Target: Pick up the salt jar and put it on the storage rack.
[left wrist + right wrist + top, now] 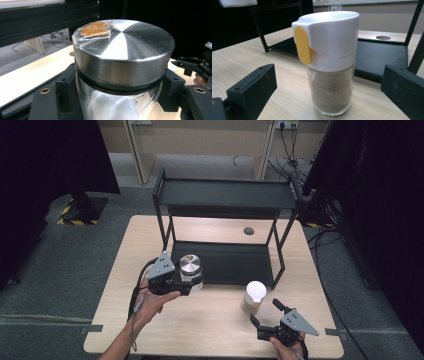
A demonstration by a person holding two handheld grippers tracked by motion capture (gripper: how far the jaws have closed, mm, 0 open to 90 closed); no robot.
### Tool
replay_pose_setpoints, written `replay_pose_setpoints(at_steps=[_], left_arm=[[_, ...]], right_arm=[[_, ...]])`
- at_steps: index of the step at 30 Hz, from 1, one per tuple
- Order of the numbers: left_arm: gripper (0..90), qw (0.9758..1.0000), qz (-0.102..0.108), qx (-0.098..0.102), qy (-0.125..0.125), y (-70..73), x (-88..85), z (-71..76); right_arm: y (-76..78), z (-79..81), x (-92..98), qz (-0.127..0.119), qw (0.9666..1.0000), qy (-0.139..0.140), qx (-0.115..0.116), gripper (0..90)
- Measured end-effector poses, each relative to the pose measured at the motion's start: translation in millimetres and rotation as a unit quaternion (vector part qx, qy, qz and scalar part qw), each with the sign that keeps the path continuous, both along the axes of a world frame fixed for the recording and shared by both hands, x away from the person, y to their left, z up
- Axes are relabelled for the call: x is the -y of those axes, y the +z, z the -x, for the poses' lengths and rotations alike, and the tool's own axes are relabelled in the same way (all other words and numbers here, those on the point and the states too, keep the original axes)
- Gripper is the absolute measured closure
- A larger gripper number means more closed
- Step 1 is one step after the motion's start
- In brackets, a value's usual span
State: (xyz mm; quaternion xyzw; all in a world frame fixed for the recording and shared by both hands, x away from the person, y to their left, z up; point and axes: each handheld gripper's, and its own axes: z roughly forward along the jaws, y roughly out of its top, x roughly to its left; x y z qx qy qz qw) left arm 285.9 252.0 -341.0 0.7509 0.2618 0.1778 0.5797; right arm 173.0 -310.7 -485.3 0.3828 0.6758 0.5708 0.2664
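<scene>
Grey floor, dark curtains either side; pale wooden table point(210, 320) carrying a black two-tier shelf rack point(225, 220) at its far half.

Item 1: glass jar with brushed-metal lid point(190, 266). I have it clamped in my left gripper point(172, 282), jaws closed tight on the glass just under the lid, seen at both sides of it in the left gripper view point(123, 57). It stands upright, long axis vertical, at the near-left corner of the rack's lower tier point(230, 262). A small orange patch under clear film sits near the lid's edge point(96, 29). The rack lies straight ahead of this gripper, so I judge the coming move runs forward onto a tier.

Item 2: white-capped shaker with yellow tab point(332, 60), holding pale powder. It stands upright on the table just beyond my right gripper point(265, 312), whose jaws stand apart and flank it without touching.

Nearer hand for the shaker: right. For the rack: left.
</scene>
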Motion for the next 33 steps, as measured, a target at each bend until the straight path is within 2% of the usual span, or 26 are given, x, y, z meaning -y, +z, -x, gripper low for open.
replay_pose_setpoints(at_steps=[5,15,33], left_arm=[[31.2,1.0,0.003,0.003,-0.002,13.2,0.2,-6.0],[31.1,0.9999,0.009,-0.004,-0.009,32.2,-0.6,-15.5],[31.2,0.9999,0.007,-0.003,-0.006,69.8,1.1,-31.3]], right_arm=[[0.1,0.2,-0.1,-0.001,1.0,0.0,0.0,0.5],[-0.2,-0.1,1.1,-0.004,1.0,-0.002,-0.002,0.5],[-0.3,-0.1,1.4,-0.005,1.0,-0.002,-0.002,0.5]])
